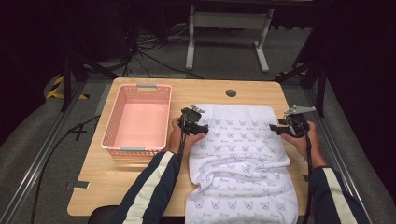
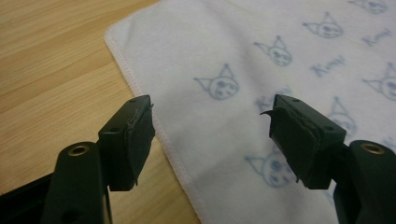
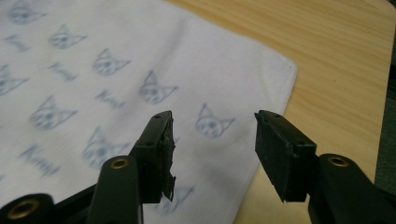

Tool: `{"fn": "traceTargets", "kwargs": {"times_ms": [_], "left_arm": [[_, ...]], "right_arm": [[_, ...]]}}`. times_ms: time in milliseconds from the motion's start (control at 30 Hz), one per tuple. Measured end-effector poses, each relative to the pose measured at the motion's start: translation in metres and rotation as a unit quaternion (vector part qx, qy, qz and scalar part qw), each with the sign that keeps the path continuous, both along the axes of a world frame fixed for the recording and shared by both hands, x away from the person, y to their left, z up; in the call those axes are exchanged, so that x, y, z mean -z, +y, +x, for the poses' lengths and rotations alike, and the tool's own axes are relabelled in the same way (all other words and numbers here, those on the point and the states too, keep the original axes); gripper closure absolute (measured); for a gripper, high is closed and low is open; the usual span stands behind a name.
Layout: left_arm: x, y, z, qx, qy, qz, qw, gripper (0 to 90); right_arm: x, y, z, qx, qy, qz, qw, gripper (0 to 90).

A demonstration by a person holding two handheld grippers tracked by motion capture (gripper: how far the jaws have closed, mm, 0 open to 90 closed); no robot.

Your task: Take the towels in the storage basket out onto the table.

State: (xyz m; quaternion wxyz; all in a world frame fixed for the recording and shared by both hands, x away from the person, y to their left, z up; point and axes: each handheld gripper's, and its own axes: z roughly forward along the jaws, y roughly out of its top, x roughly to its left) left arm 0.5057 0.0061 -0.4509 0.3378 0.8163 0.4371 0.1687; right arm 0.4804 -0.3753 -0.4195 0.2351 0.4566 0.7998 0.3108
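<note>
- Nearest the high camera, two dark sleeves with white stripes are seen coming in from the bottom edge.
- A white towel [image 1: 243, 158] printed with pale blue cat faces is spread on the wooden table [image 1: 93, 186], its near end hanging over the table's front edge.
- At the towel's far left corner, the left gripper [image 1: 201, 129] is held, its jaws apart with nothing pinched; the hem is seen running between them in the left gripper view [image 2: 211, 140].
- At the towel's far right corner, the right gripper [image 1: 274, 128] is held, jaws likewise apart and empty [image 3: 212, 154].
- A pink basket [image 1: 112, 130] is seen left of the towel, just beside the left hand.
</note>
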Motion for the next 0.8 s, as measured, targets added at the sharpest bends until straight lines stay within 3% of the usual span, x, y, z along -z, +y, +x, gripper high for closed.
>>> {"fn": "traceTargets", "kwargs": {"times_ms": [33,67,167,267,300,400,500,567,600,633,733,800], "left_arm": [[0.0,0.0,0.0,0.0,0.0,0.0,1.0,30.6],[0.004,0.0,0.009,-0.005,0.01,0.001,0.9999,31.1],[0.005,0.001,0.014,-0.009,0.011,-0.007,0.9999,30.8],[0.01,-0.001,0.02,-0.01,0.02,-0.023,0.9995,31.3],[0.011,-0.001,0.022,-0.006,0.023,-0.038,0.999,30.9],[0.013,0.0,0.026,-0.012,0.022,-0.039,0.9989,31.8],[0.015,0.006,0.029,-0.021,0.02,-0.054,0.9981,33.0],[0.015,0.009,0.031,-0.03,0.018,-0.055,0.9979,34.3],[0.015,0.009,0.032,-0.035,0.014,-0.05,0.998,35.2],[0.014,0.009,0.033,-0.047,0.015,-0.036,0.9981,35.9],[0.013,0.008,0.039,-0.065,0.01,-0.028,0.9975,38.7],[0.013,0.007,0.043,-0.073,0.013,-0.029,0.9968,38.4]], "right_arm": [[0.0,0.0,0.0,0.0,0.0,0.0,1.0,47.8],[0.005,0.003,0.015,0.012,0.003,-0.005,0.9999,46.9],[0.008,0.005,0.026,0.027,0.005,-0.012,0.9996,46.6],[0.011,0.006,0.041,0.043,0.009,-0.015,0.9989,45.4],[0.01,0.005,0.044,0.048,0.007,-0.008,0.9988,45.5],[0.011,0.003,0.054,0.068,0.005,0.0,0.9977,44.9],[0.018,0.0,0.062,0.086,0.013,0.001,0.9962,44.5],[0.021,-0.003,0.066,0.105,0.015,-0.004,0.9944,44.3],[0.022,-0.005,0.067,0.113,0.011,0.005,0.9935,45.0],[0.023,-0.005,0.069,0.116,0.011,0.008,0.9932,44.9],[0.028,-0.006,0.075,0.117,0.034,0.007,0.9925,43.4],[0.028,-0.003,0.078,0.12,0.032,0.005,0.9923,43.0]]}}
